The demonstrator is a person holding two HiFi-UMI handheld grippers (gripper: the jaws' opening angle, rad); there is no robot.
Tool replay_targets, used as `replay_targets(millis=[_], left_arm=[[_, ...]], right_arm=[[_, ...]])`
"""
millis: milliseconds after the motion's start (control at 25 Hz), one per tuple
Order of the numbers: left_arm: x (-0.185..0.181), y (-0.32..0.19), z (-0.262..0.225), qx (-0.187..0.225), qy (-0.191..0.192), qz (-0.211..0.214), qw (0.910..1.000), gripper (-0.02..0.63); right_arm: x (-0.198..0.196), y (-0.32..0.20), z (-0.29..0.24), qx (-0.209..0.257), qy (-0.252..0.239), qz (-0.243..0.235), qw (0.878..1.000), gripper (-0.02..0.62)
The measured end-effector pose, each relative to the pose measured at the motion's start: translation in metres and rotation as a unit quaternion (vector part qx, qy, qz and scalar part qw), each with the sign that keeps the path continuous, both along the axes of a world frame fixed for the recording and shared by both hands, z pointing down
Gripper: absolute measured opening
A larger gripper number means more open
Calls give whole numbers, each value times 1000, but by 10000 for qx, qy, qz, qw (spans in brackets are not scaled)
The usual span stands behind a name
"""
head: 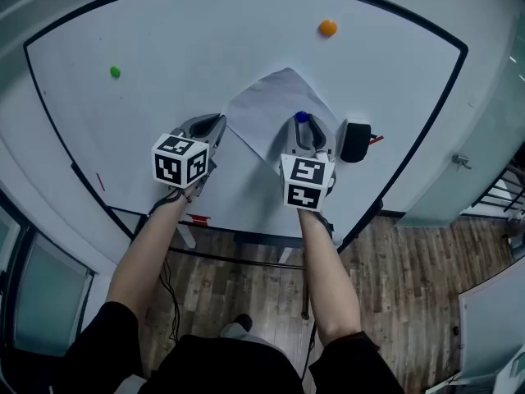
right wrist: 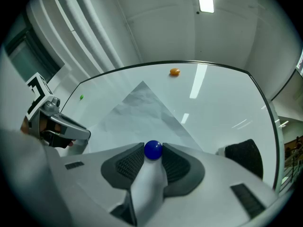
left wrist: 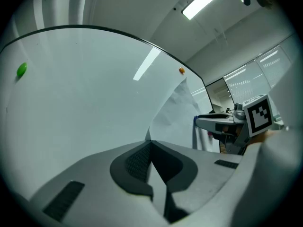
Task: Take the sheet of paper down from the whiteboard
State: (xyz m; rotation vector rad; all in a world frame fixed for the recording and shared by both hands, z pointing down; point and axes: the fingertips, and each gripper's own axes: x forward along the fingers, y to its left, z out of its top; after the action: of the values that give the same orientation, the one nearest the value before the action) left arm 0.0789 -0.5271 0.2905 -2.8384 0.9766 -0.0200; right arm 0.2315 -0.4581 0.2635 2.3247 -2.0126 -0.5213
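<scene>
Right claw (right wrist: 152,150): clamped on blue magnet (head: 301,117).
Left claw (left wrist: 150,143): nipped shut on sheet's corner, left of magnet.
Sheet (head: 275,105): on whiteboard (head: 164,48), pinned under magnet.
Risk: sheet could tear if tugged before magnet lifts; round magnet may slip from pads.

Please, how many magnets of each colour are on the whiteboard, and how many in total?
Green magnet: 1
Orange magnet: 1
Blue magnet: 1
Total: 3
</scene>
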Motion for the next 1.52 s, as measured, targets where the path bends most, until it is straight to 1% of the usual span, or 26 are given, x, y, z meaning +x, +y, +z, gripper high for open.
replay_targets(millis=[240,600,920,1320,1520], left_arm=[[-1,2,1,-56,-45,-104,9999,18],[-7,8,-1,-85,-4,-139,9999,18],[-32,2,6,-144,70,-198,9997,18],[-39,-2,9,-186,98,-227,9995,18],[-51,-4,13,-230,133,-282,9992,18]], right_arm=[[3,0,2,-42,23,56,10000,126],[4,3,2,-64,108,77,9999,126],[-9,-1,8,-108,226,93,9996,127],[-7,-1,9,-132,325,89,9993,127],[-12,-1,12,-142,348,73,9993,127]])
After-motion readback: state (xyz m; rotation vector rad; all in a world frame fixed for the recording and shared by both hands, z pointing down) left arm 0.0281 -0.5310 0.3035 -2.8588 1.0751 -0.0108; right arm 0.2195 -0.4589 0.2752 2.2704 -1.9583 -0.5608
